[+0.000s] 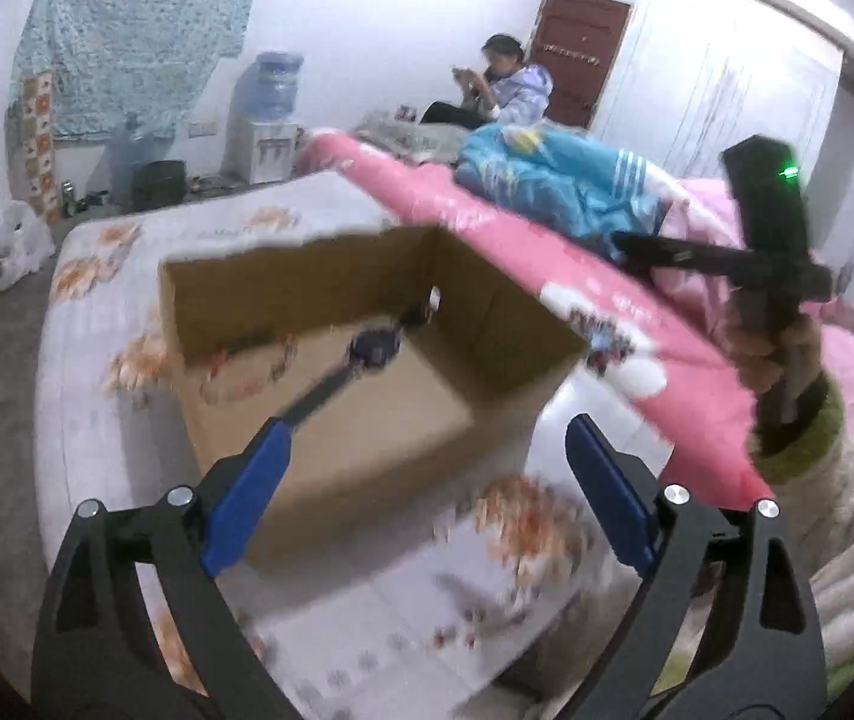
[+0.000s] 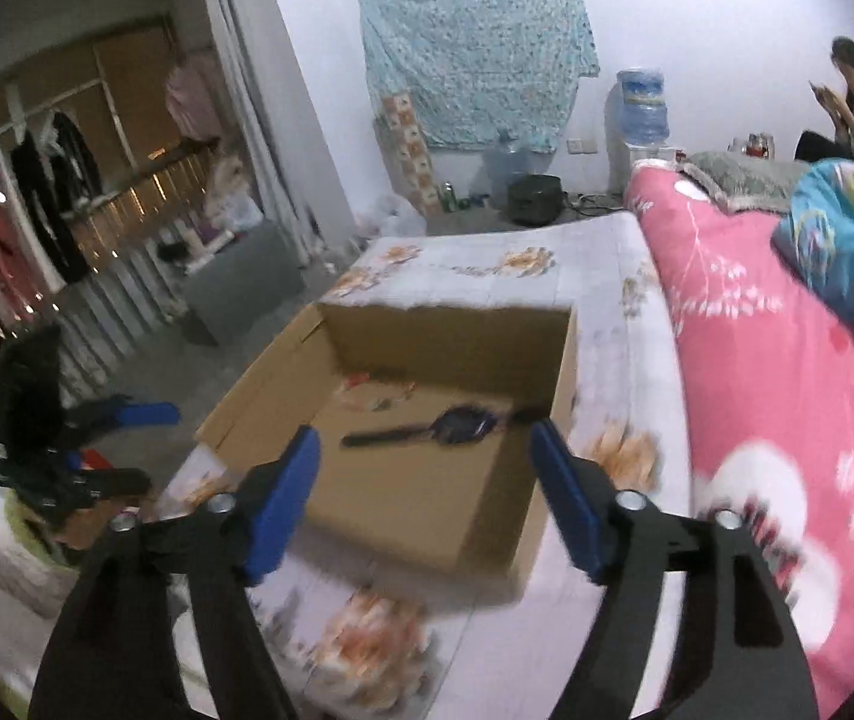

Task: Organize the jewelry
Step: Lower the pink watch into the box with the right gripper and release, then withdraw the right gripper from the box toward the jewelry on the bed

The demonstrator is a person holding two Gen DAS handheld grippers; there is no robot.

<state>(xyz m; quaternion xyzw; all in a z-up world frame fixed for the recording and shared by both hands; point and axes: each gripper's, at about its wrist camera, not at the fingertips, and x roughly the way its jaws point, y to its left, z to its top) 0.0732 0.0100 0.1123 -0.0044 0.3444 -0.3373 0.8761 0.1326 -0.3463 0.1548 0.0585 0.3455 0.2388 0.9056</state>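
Lying in box (image 2: 402, 498): wristwatch (image 2: 463, 425) (flat)

Motion blur smears the cardboard box (image 1: 330, 420) and the wristwatch (image 2: 457, 426) inside it. Small pieces at the box's far wall, about twelve o'clock from the watch, are too blurred to identify.
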